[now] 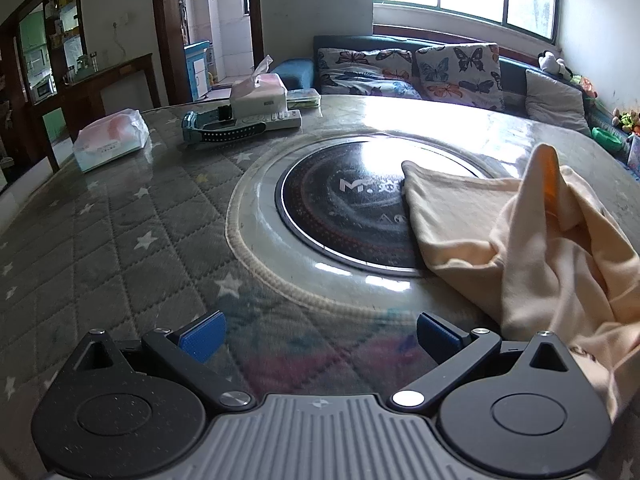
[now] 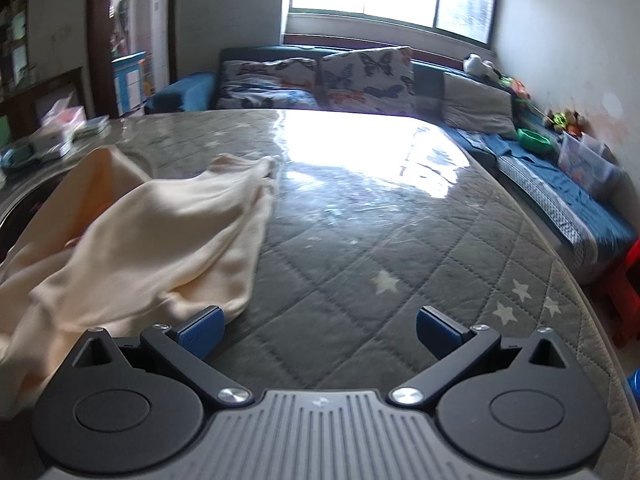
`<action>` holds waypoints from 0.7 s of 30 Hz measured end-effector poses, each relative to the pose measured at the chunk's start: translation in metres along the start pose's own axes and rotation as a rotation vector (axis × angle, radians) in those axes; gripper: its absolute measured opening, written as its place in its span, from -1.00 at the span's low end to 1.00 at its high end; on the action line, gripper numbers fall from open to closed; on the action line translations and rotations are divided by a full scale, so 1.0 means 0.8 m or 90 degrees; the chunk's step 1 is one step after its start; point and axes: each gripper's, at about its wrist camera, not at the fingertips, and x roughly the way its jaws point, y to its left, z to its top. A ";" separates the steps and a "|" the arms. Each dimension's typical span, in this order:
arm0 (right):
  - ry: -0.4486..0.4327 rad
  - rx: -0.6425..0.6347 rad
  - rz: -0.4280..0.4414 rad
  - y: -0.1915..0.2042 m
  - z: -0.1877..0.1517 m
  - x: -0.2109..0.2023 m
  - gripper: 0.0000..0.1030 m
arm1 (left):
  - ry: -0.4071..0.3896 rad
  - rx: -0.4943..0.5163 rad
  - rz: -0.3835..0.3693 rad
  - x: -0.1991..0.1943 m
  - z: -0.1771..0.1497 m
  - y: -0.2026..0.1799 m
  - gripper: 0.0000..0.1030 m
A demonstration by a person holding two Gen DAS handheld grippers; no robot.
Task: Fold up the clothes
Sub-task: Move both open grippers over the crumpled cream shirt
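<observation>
A cream-coloured garment [image 1: 532, 240] lies crumpled on the quilted grey table, at the right in the left wrist view, partly over the round black hotplate [image 1: 344, 208]. My left gripper [image 1: 320, 336] stands open just left of the cloth, with nothing between its blue pads. From the right wrist, the same garment [image 2: 160, 236] fills the left side, one end stretched toward the table's middle. My right gripper [image 2: 320, 334] is open; its left pad [image 2: 202, 334] sits at the garment's near edge, while the gap between the pads holds only table.
At the table's far left are a wrapped tissue pack [image 1: 110, 140], a tissue box [image 1: 258, 94], a remote [image 1: 276, 120] and a teal strap device [image 1: 208, 130]. Behind the table runs a sofa with butterfly cushions [image 1: 456, 72]. A red stool [image 2: 624, 296] stands off the right edge.
</observation>
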 end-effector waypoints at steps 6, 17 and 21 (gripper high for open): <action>0.006 0.014 0.041 0.013 -0.008 -0.025 1.00 | 0.010 -0.009 -0.002 -0.021 -0.013 -0.009 1.00; 0.007 0.005 0.072 0.033 -0.034 -0.053 1.00 | 0.013 0.017 -0.020 -0.043 -0.028 -0.032 1.00; 0.006 0.002 0.076 0.035 -0.039 -0.059 1.00 | 0.014 0.026 -0.027 -0.050 -0.033 -0.040 1.00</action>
